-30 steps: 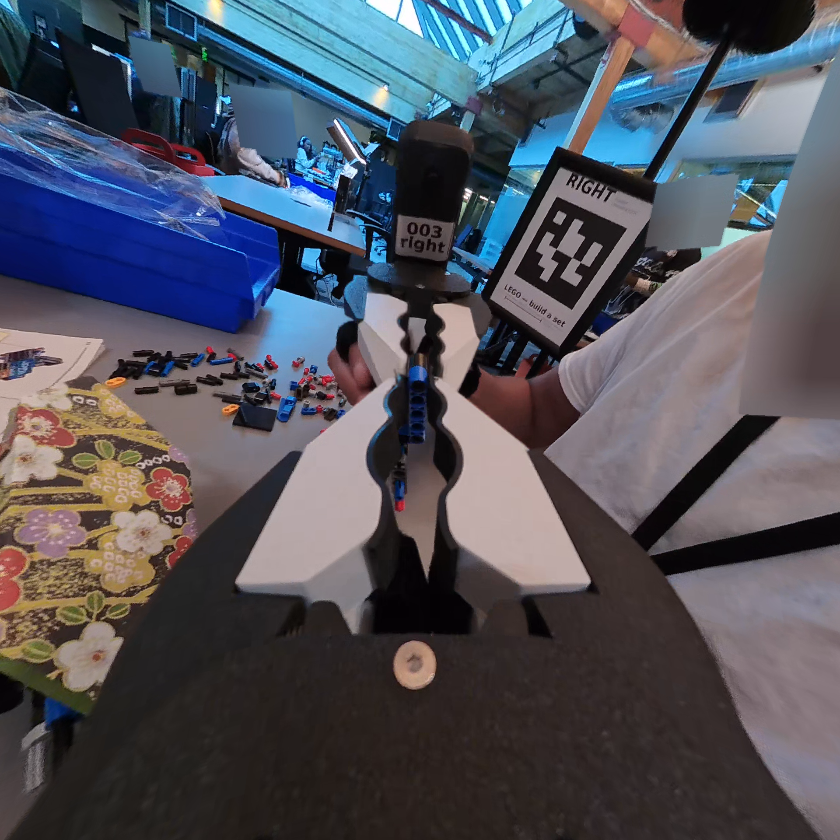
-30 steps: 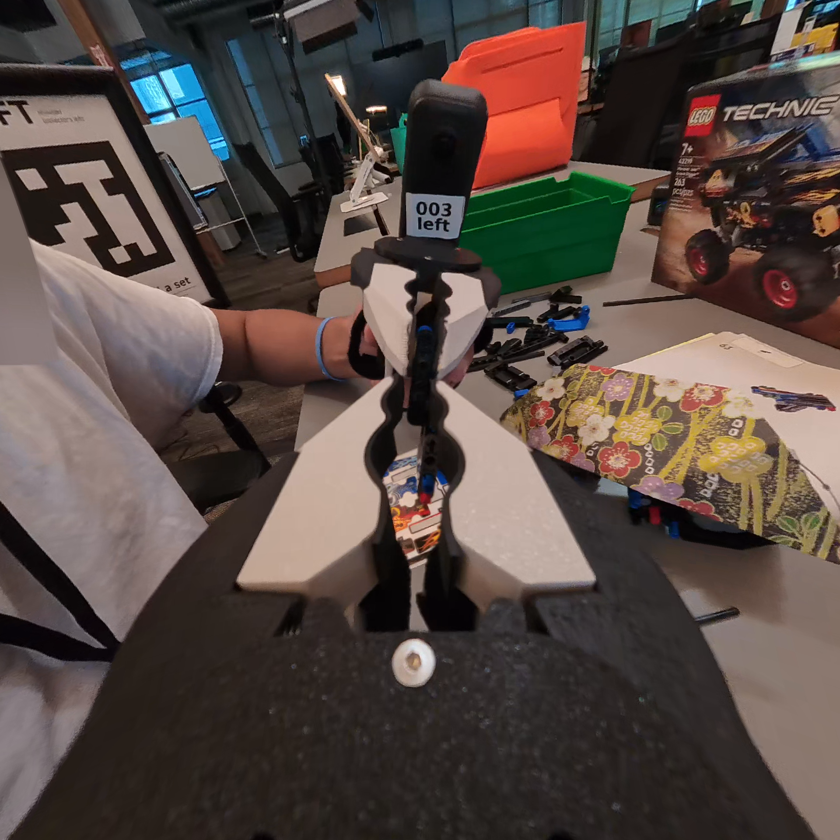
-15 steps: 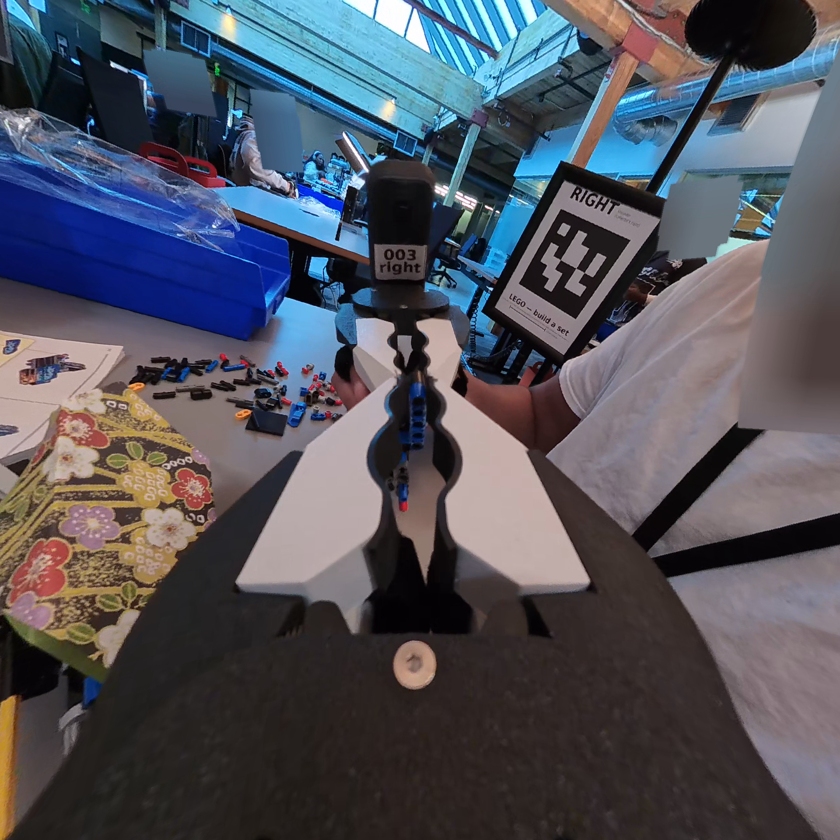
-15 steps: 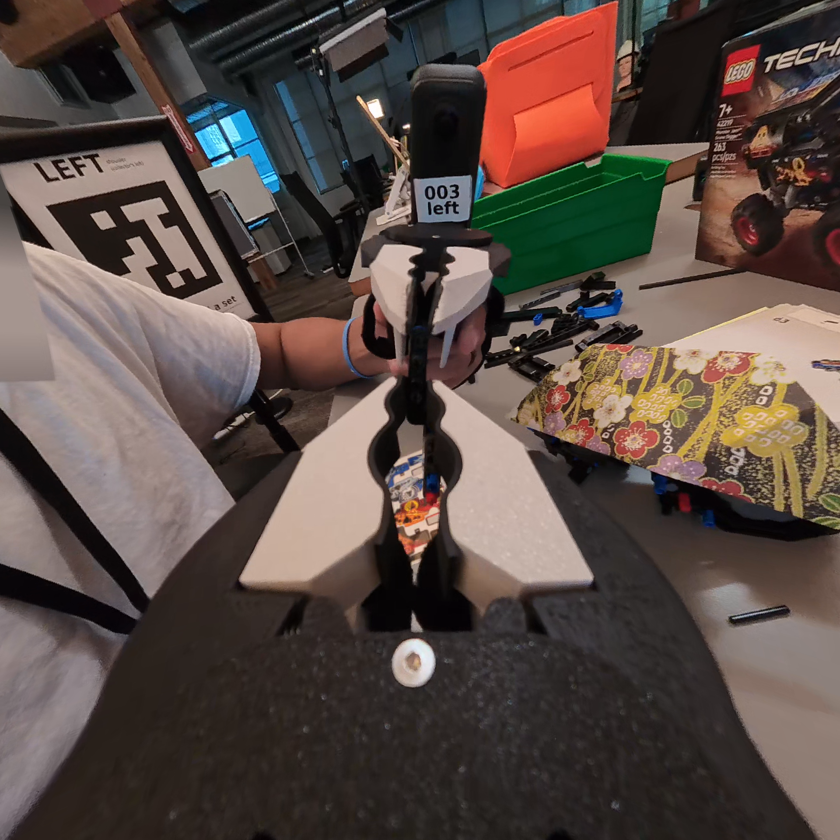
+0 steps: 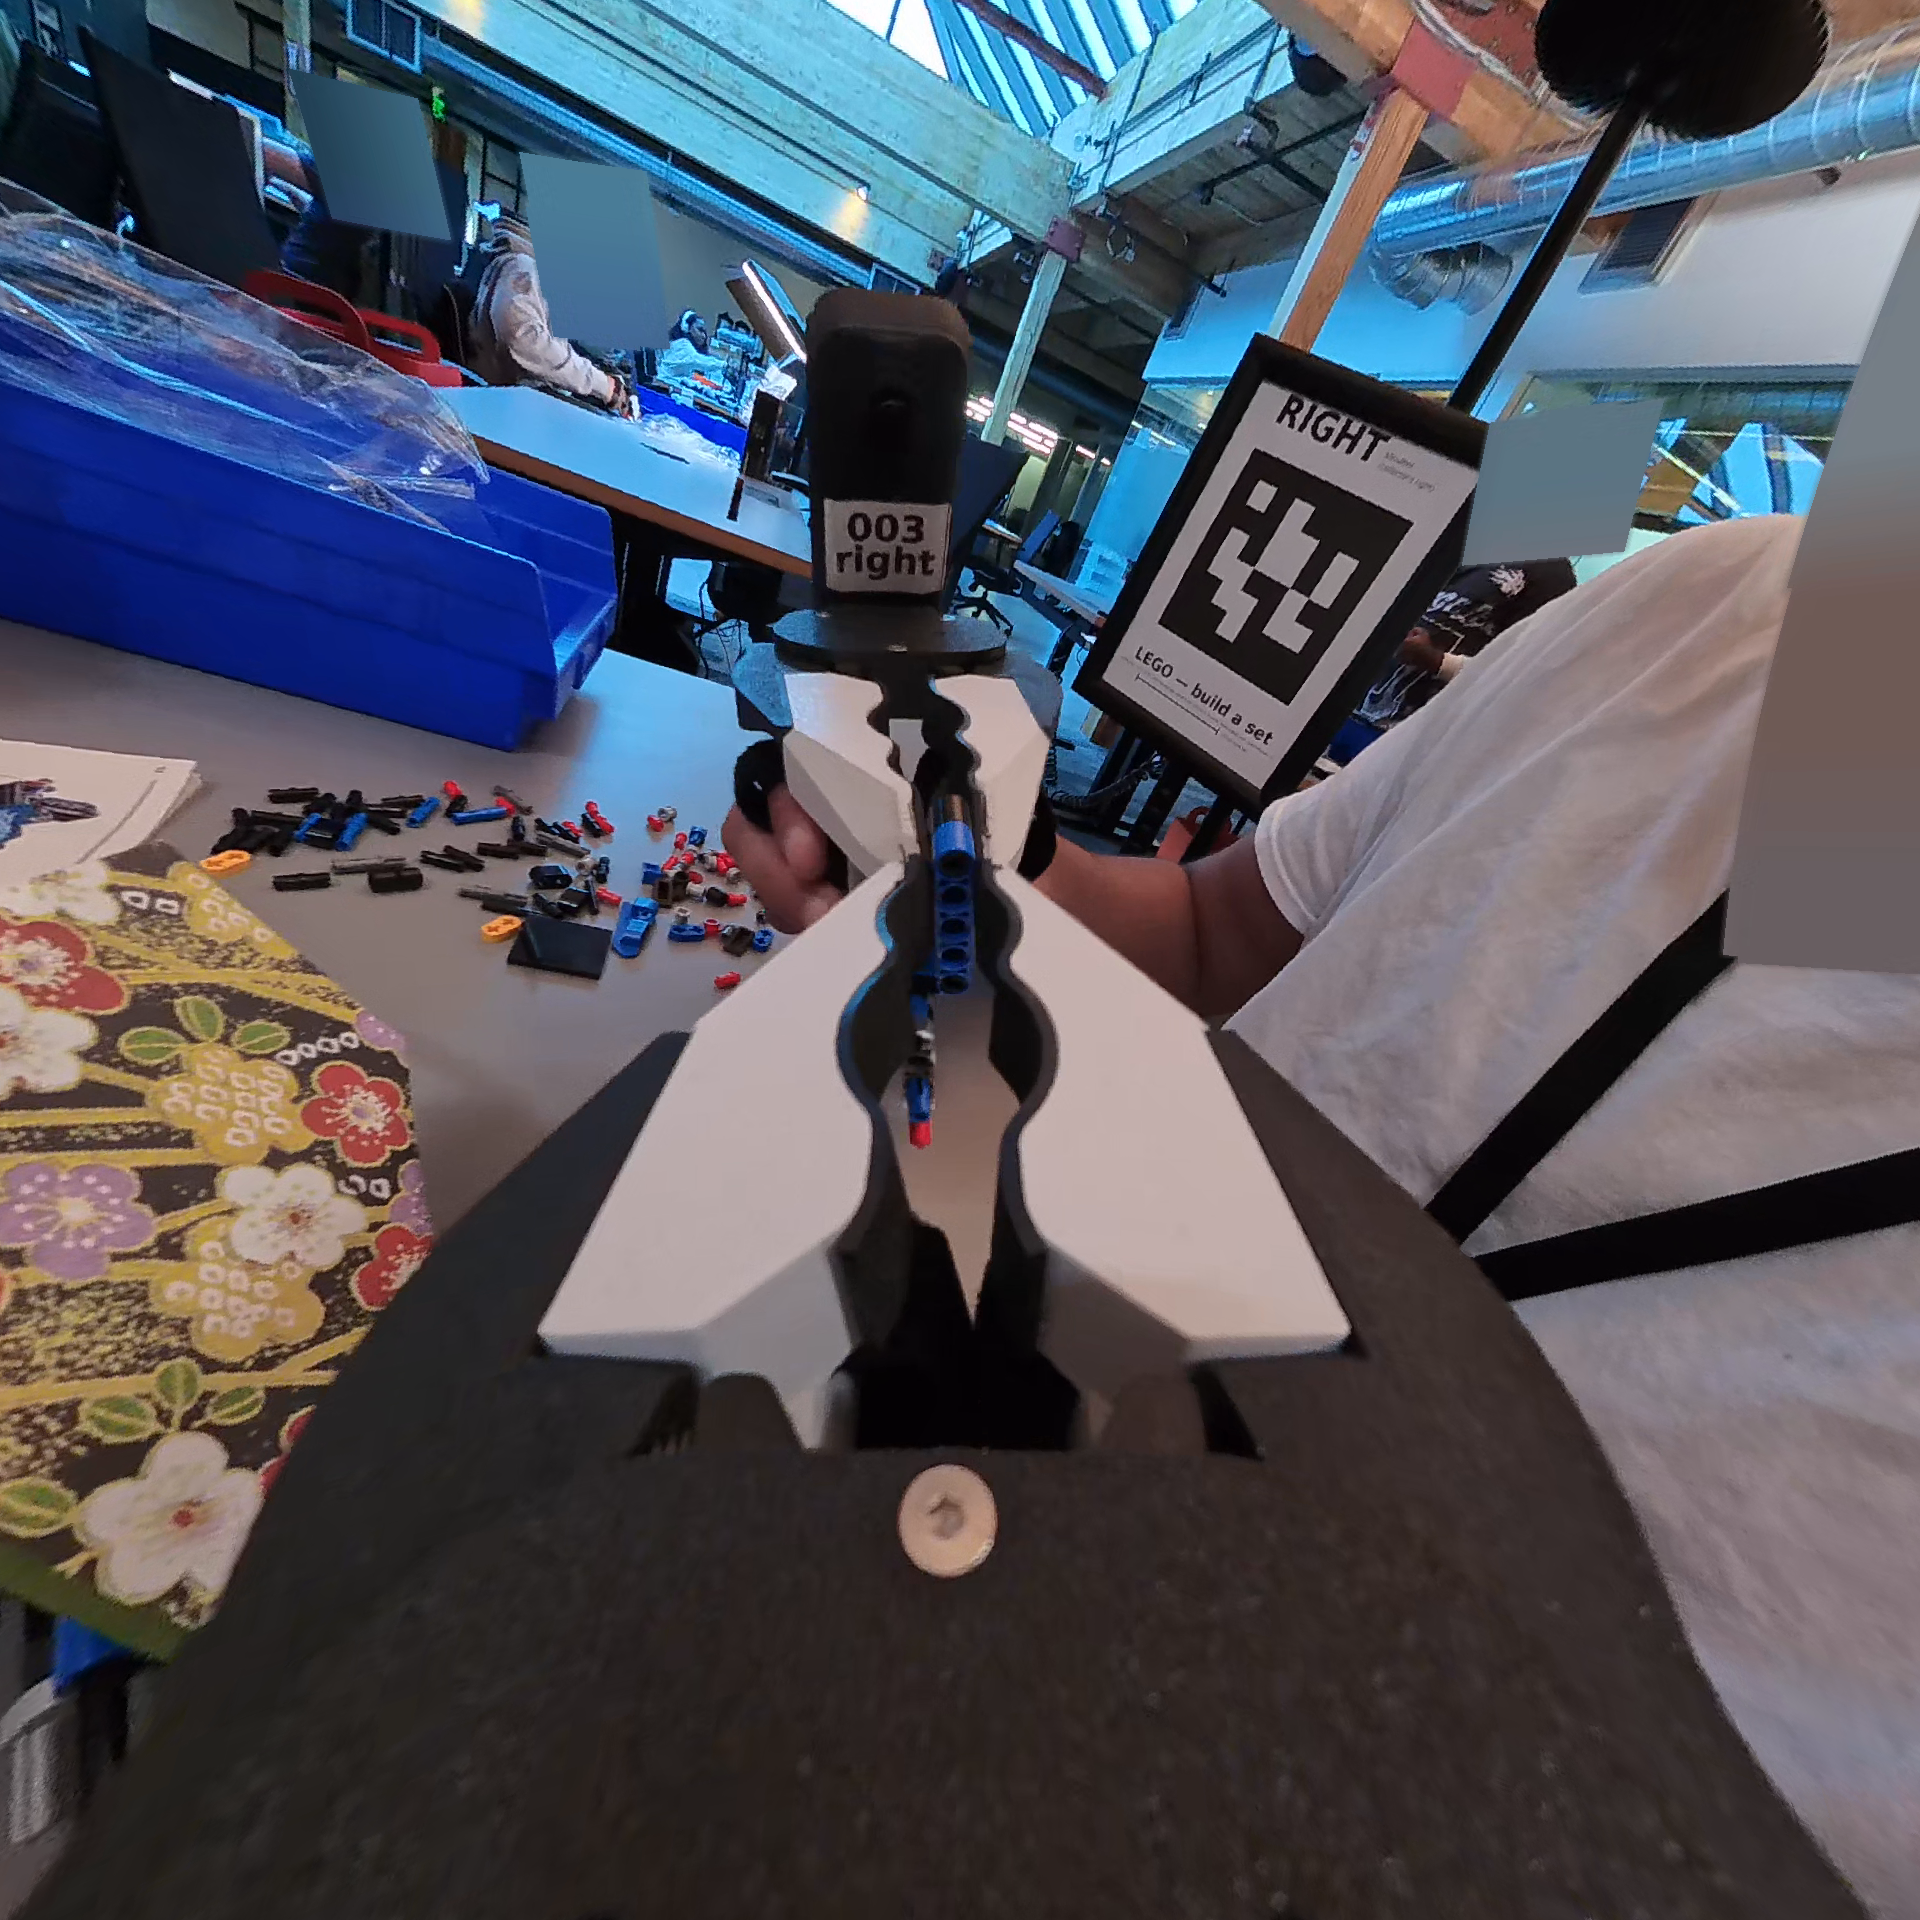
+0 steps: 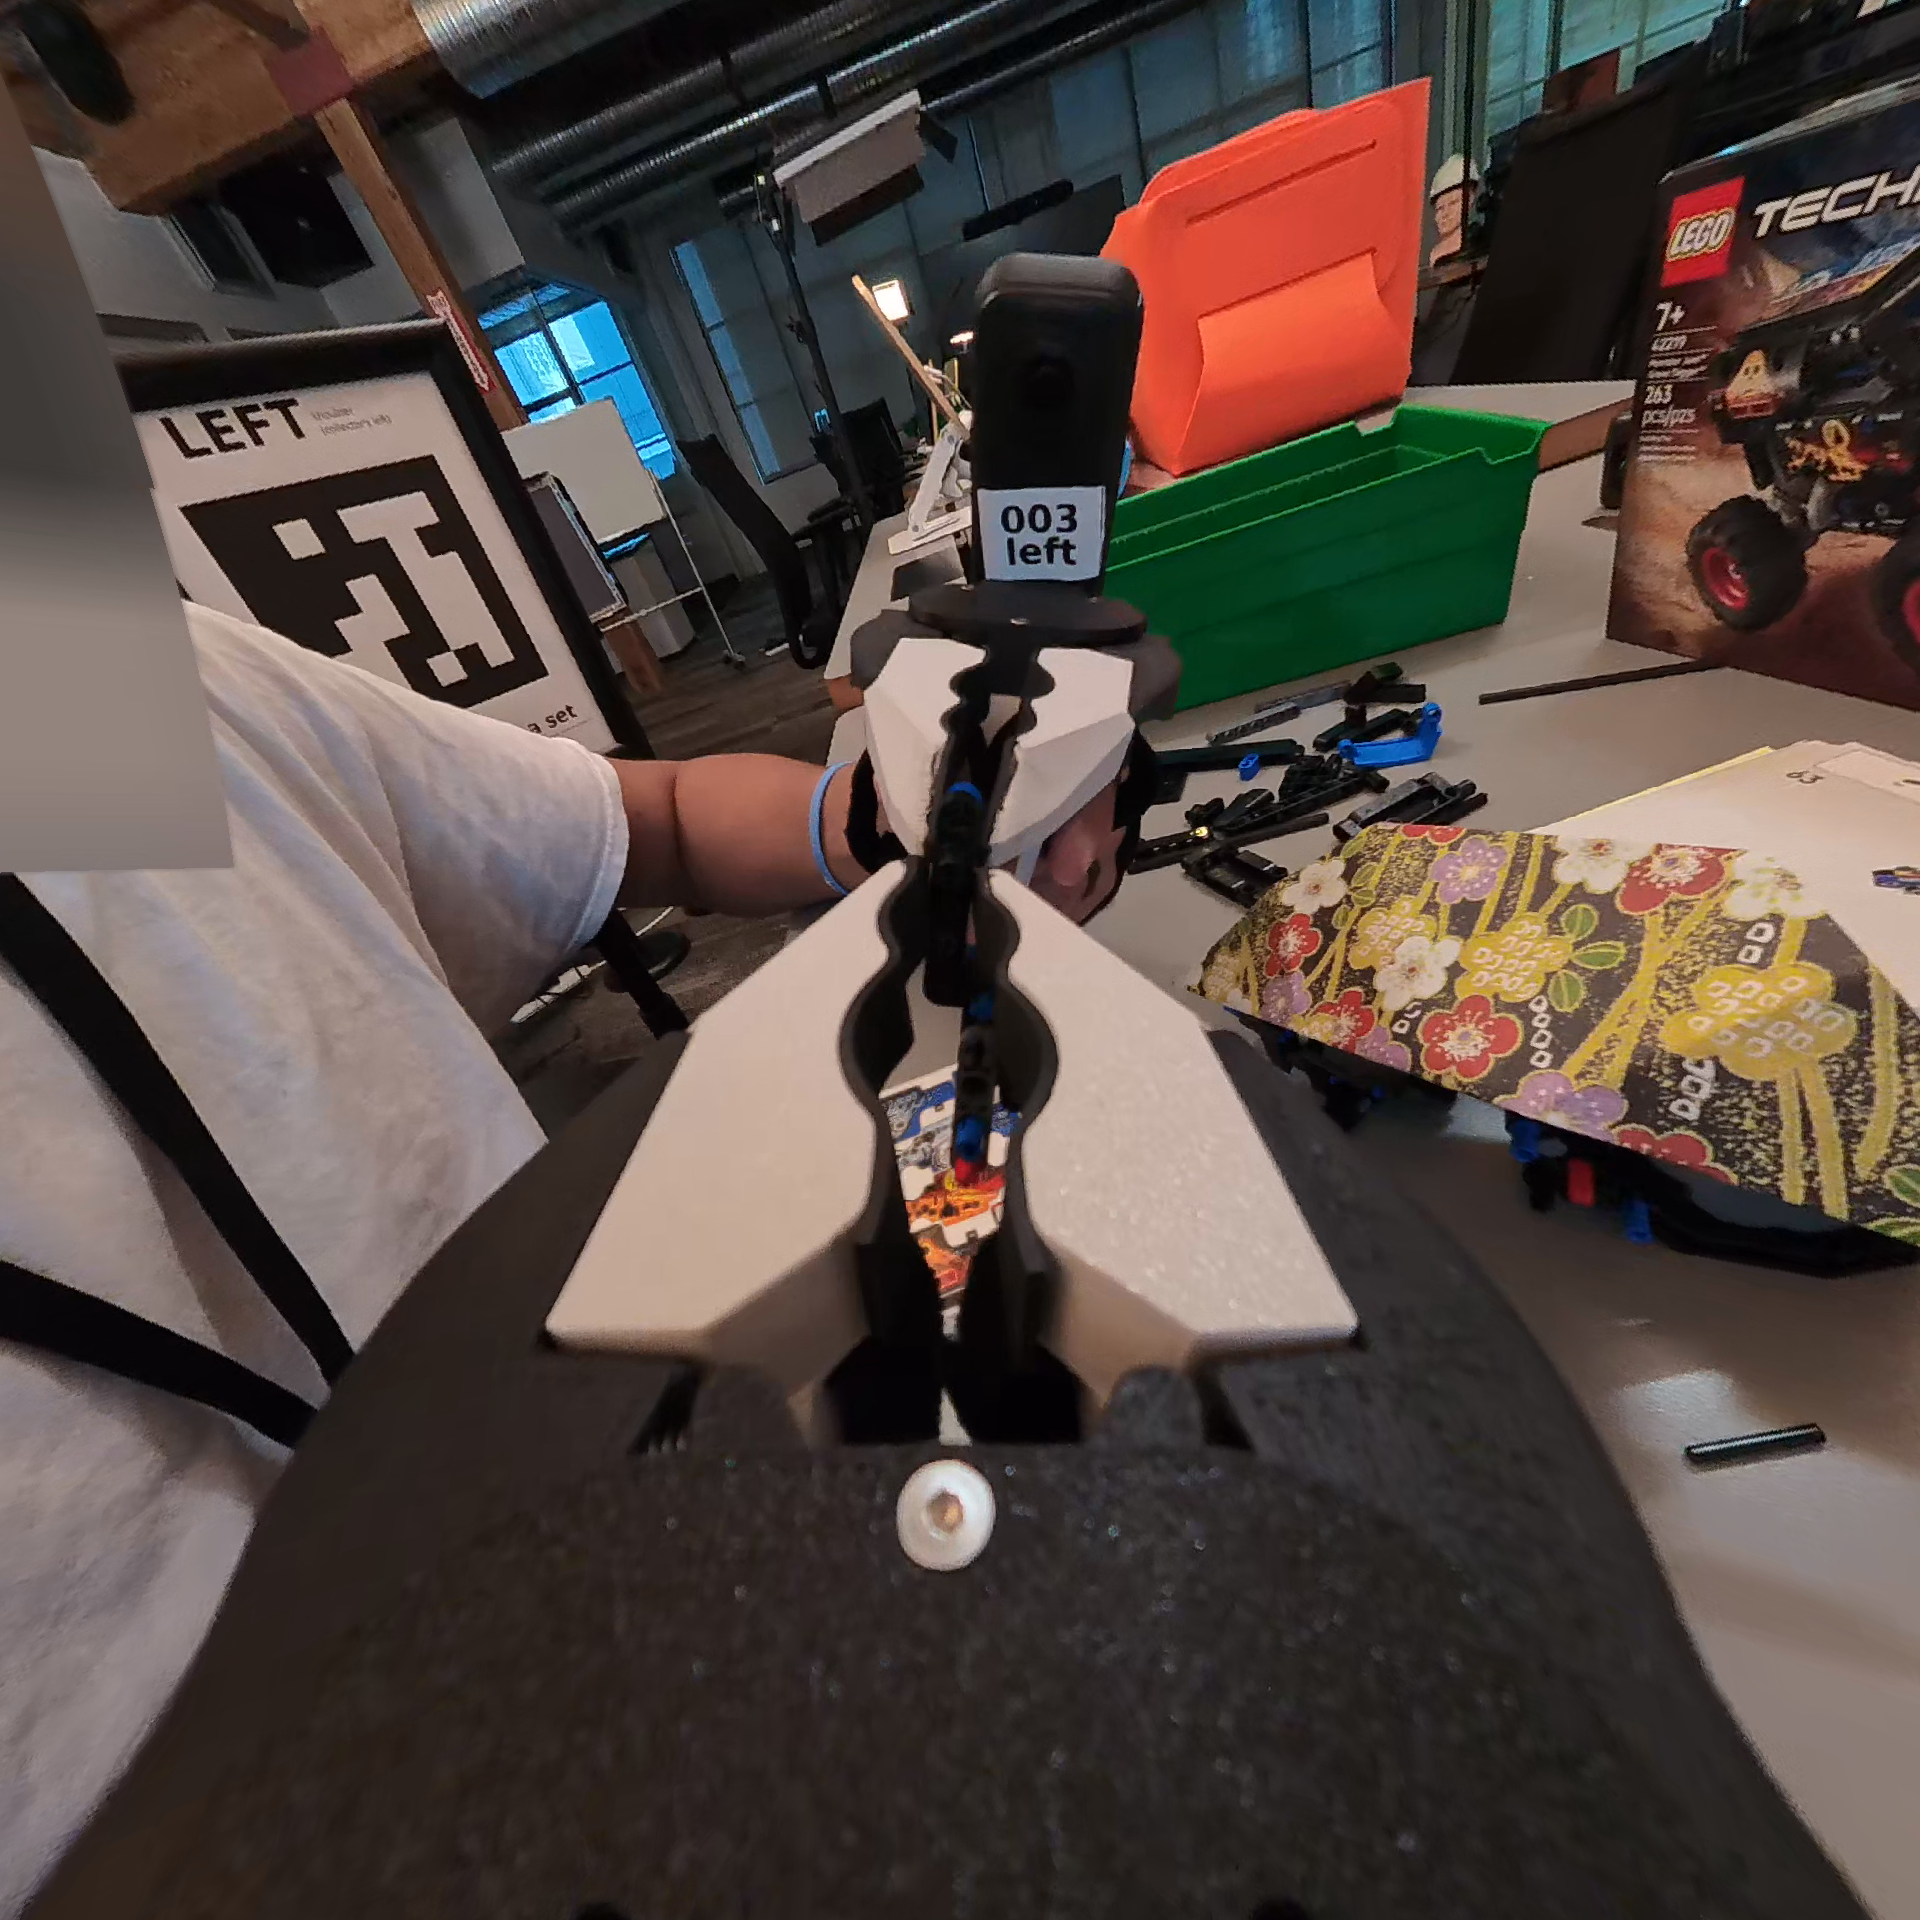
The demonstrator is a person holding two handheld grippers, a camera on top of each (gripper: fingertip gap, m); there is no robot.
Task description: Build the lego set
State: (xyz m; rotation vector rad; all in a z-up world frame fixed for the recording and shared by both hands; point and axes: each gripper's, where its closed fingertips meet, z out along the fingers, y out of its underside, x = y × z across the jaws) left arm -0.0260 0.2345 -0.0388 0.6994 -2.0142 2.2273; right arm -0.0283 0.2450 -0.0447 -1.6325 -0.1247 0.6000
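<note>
A slim Lego beam assembly [image 5: 951, 914], blue and perforated with round holes on one face and black on the other, is hanging in the air between the two grippers, above the near edge of the grey bench [image 5: 540, 1029]. A thin stub tipped in blue and red [image 5: 918, 1112] is sticking out of its near end. The left gripper [image 5: 940, 935] is pinching the beam between its white, faceted, wavy-edged fingers [image 5: 748, 1122], which are pressed together on it. The right gripper [image 6: 951, 935] is facing it tip to tip, its own matte white fingers [image 6: 1153, 1143] likewise clamped on the same beam, seen here as black [image 6: 948, 894].

Small loose pieces [image 5: 520, 862], black, blue, red and orange pins and connectors, are lying scattered on the bench beyond the left gripper. Longer black and blue beams [image 6: 1320, 769] are lying beyond the right one, and a ribbed black axle [image 6: 1754, 1444] is resting alone nearer. A floral patterned cloth [image 6: 1558, 997] is draped over a partly built model [image 6: 1600, 1195]. A glossy set box [image 6: 1787, 416], a green plastic bin [image 6: 1320, 551] and a blue bin [image 5: 260, 582] are standing farther back.
</note>
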